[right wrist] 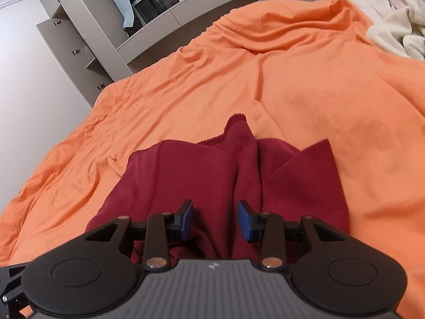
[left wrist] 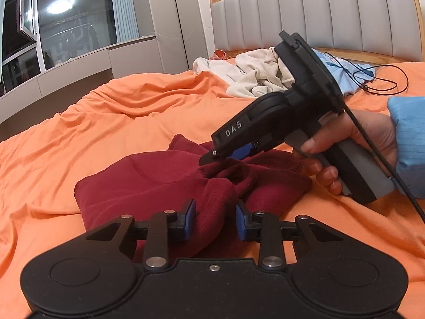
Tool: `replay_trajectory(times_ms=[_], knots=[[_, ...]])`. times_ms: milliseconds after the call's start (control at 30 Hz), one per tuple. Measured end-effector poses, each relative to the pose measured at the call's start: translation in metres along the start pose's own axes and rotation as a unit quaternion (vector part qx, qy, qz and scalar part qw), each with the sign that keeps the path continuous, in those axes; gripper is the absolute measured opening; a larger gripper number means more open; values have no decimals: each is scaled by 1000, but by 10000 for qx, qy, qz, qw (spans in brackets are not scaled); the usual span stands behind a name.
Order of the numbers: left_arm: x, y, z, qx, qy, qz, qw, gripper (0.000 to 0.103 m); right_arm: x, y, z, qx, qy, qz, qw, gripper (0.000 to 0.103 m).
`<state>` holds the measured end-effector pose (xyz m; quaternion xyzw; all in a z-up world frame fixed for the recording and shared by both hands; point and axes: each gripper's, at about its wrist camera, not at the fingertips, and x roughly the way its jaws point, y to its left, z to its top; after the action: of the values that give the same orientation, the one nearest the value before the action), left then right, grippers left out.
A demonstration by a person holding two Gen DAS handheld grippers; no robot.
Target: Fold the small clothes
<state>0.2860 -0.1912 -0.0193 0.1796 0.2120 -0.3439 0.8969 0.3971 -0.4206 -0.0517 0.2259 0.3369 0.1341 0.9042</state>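
Red garment lies lengthwise away from the right tool.

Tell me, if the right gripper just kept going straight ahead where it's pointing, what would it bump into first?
Most likely the dark red garment: the open right gripper points along it, with the orange bedsheet beyond. Depth is hard to judge.
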Motion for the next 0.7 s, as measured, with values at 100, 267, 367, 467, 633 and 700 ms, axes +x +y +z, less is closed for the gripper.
replay_trajectory(times_ms=[100, 267, 367, 467, 633, 700], knots=[[0, 0, 0, 4, -1, 7, 10000, 34, 2, 4, -2, 12, 23, 125, 9999, 26], [-2, 0, 1, -15, -61, 55, 10000, 23, -8, 10, -1, -168, -205, 19, 9996, 8], [-3, 1, 4, -84, -123, 92, 9998, 19, -21, 14, 2, -211, -464, 32, 9987, 7], [-1, -1, 10, -244, -143, 85, 9996, 17, -33, 18, 8, -354, -646, -39, 9973, 7], [2, -16, 24, -195, -292, 74, 9994, 17, -51, 11, 17, -352, -815, -312, 9956, 7], [4, -23, 28, -177, -307, -19, 9994, 17, -58, 3, 19, -242, -827, -420, 9954, 7]])
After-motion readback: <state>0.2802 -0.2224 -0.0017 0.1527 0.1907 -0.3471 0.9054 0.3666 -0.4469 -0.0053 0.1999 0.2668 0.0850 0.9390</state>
